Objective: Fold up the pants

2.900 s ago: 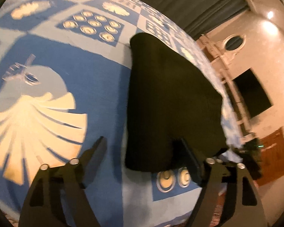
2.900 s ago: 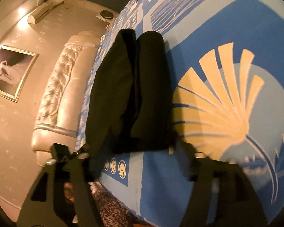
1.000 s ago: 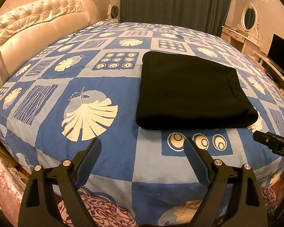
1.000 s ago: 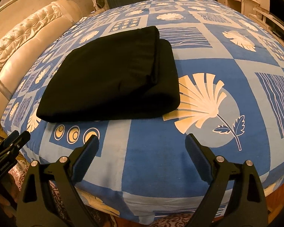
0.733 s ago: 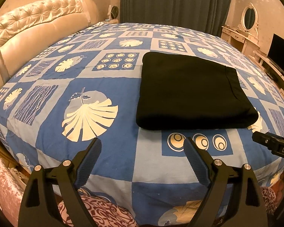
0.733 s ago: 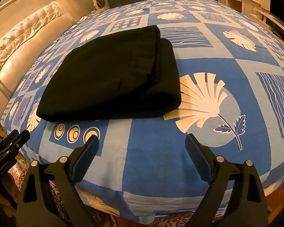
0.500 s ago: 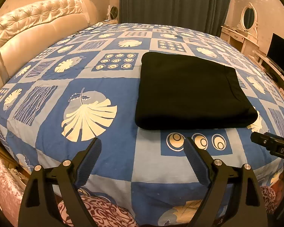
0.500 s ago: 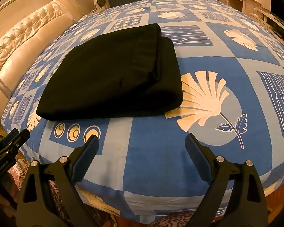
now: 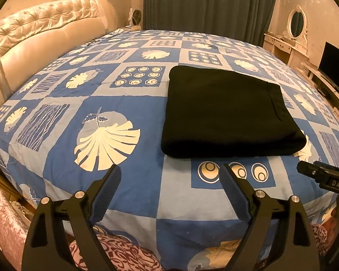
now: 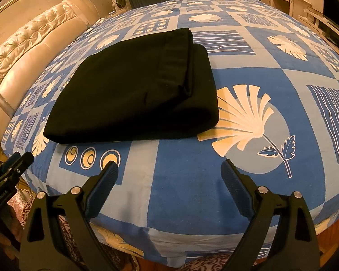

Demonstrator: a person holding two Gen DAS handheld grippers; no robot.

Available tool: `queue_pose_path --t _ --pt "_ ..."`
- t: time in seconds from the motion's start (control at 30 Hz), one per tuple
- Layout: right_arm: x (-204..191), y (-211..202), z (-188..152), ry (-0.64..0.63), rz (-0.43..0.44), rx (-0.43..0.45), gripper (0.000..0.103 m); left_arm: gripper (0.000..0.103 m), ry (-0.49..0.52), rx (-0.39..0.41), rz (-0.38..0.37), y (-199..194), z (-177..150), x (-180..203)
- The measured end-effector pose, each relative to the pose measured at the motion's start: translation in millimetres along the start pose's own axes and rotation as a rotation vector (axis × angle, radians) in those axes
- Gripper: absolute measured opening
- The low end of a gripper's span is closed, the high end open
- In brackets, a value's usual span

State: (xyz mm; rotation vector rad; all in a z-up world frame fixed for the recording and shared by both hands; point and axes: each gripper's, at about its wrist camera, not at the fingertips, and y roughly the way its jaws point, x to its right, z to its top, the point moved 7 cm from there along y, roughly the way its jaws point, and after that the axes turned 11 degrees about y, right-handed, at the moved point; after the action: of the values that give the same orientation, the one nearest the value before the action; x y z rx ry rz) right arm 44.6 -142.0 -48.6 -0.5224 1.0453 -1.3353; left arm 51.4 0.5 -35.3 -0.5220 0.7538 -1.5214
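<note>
Black pants (image 9: pixel 226 113) lie folded into a flat rectangle on the blue patterned bedspread (image 9: pixel 128 113). In the right wrist view the pants (image 10: pixel 135 90) show stacked layers with the upper edge set back from the right fold. My left gripper (image 9: pixel 169 174) is open and empty, held back over the near edge of the bed, short of the pants. My right gripper (image 10: pixel 169 169) is open and empty, also short of the pants. The right gripper's tip (image 9: pixel 323 176) shows at the right edge of the left wrist view. The left gripper's tip (image 10: pixel 13 164) shows at the left edge of the right wrist view.
A tufted cream headboard (image 9: pixel 40 45) runs along the left. Dark curtains (image 9: pixel 205 4) hang behind the bed. A dressing table with an oval mirror (image 9: pixel 296 22) and a dark screen (image 9: pixel 336 67) stand at the right. Patterned fabric (image 9: pixel 115 253) lies below the bed's near edge.
Both grippers have drawn back from the pants' near edge and levelled out since 2.9 s ago; over the last second they have barely moved. The pants lie still.
</note>
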Motion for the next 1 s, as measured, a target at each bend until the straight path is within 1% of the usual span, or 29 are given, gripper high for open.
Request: queue_pose_path --t 0.63,0.8,0.93,1.0 --pt "-2.5 1.2 -4.2 -0.003 0.001 -0.003 0.092 0.087 0.011 0.007 -0.003 -3.8 2.7 5.1" --pt "-3.9 2.0 -6.3 -0.006 0.004 -0.006 0.092 0.087 0.029 -0.002 0.007 -3.5 2.3 6.3" --pt "-4.8 2.7 -6.6 -0.008 0.009 -0.011 0.092 0.087 0.016 -0.001 0.037 -4.3 4.4 5.1" --pt "-3.7 1.7 -6.4 -0.006 0.011 -0.013 0.092 0.087 0.005 0.012 0.033 -5.6 6.3 3.5"
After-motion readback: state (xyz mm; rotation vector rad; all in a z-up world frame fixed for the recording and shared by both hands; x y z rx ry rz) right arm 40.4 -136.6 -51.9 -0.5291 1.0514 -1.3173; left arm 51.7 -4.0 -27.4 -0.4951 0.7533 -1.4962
